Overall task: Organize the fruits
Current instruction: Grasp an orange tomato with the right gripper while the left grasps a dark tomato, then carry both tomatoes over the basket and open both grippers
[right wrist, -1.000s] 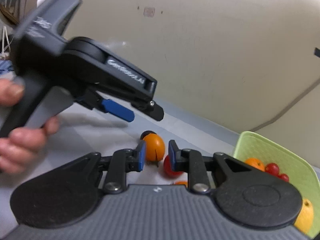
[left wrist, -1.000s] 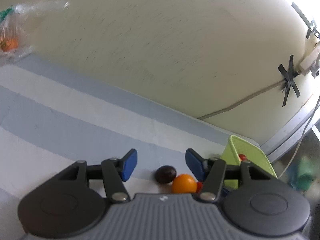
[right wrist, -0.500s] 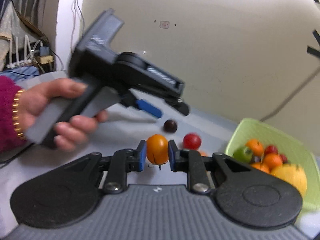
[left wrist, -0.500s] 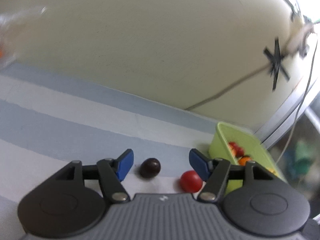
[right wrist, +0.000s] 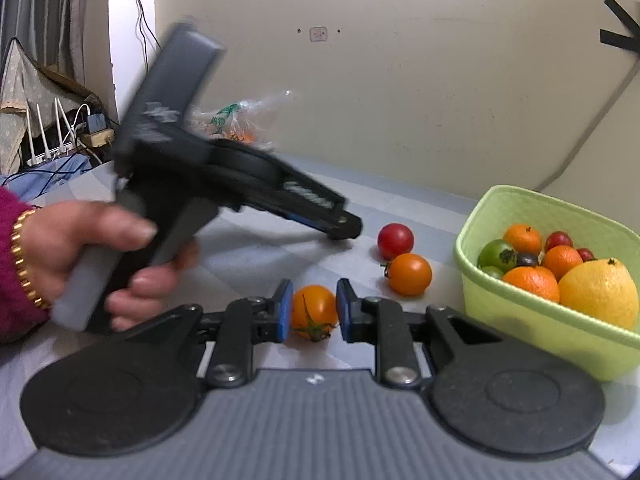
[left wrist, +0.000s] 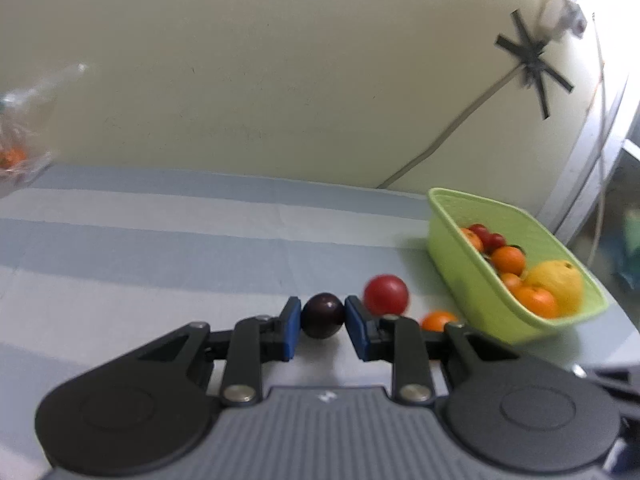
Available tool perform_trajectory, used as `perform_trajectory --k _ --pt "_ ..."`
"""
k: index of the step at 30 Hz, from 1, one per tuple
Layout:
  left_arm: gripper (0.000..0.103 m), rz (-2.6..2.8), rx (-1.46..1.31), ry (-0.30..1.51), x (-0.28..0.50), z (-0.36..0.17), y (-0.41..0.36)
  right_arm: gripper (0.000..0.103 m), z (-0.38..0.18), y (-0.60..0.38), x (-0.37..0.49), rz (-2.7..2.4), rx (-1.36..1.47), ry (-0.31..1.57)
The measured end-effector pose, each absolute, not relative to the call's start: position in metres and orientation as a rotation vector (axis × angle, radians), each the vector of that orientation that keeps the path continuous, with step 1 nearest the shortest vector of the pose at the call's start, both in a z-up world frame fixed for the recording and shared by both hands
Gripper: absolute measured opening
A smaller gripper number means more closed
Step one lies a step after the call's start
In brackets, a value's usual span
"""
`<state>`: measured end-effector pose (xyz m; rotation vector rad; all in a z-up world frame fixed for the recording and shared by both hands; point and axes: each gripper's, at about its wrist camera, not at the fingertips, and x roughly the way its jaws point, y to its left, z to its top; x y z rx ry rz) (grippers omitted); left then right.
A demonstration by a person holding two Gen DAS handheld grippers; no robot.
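Note:
My left gripper [left wrist: 322,322] is shut on a dark purple plum [left wrist: 322,315], low over the striped cloth. In the right wrist view the left gripper [right wrist: 340,227] shows as a black tool held by a hand; the plum is hidden there. My right gripper [right wrist: 311,310] is shut on an orange tomato [right wrist: 313,312] and holds it above the cloth. A red tomato [left wrist: 386,294] [right wrist: 395,241] and another orange tomato [left wrist: 438,320] [right wrist: 409,273] lie on the cloth beside a green basket [left wrist: 472,272] [right wrist: 532,344] that holds several fruits.
A clear plastic bag [left wrist: 24,136] [right wrist: 236,120] with orange fruit lies at the far left by the wall. A taped cable [left wrist: 452,128] runs along the wall behind the basket. The hand [right wrist: 100,256] on the left tool is at left.
My left gripper has closed on the dark plum, which sat between its open fingers before. My right gripper has drawn back from the table with the orange tomato.

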<state>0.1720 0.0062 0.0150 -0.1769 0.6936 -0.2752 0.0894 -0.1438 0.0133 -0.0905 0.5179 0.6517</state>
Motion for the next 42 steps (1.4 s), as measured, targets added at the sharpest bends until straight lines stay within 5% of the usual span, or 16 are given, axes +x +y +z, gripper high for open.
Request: perform_trajectory --k 6,17,26,34,36,42 --pt "0.025 -0.274 -0.175 0.647 0.122 0.021 0.021 0.034 0.012 -0.136 0.085 0.632 -0.132 0.520" --pt "0.025 -0.357 -0.196 0.648 0.102 0.028 0.003 0.030 0.011 -0.146 0.074 0.587 -0.123 0.523" --pt "0.025 -0.527 -0.254 0.605 0.161 0.075 -0.054 0.030 0.039 -0.214 0.091 0.373 0.014 0.348" --pt "0.030 -0.531 -0.320 0.712 0.232 0.056 -0.099 0.032 0.023 -0.248 0.132 0.207 0.065 0.300" --pt "0.039 -0.533 -0.329 0.724 0.236 0.049 -0.102 0.054 0.020 -0.255 0.136 0.189 0.080 0.299" --pt "0.046 -0.530 -0.310 0.711 0.230 0.050 -0.100 0.056 0.025 -0.265 0.132 0.151 0.123 0.229"
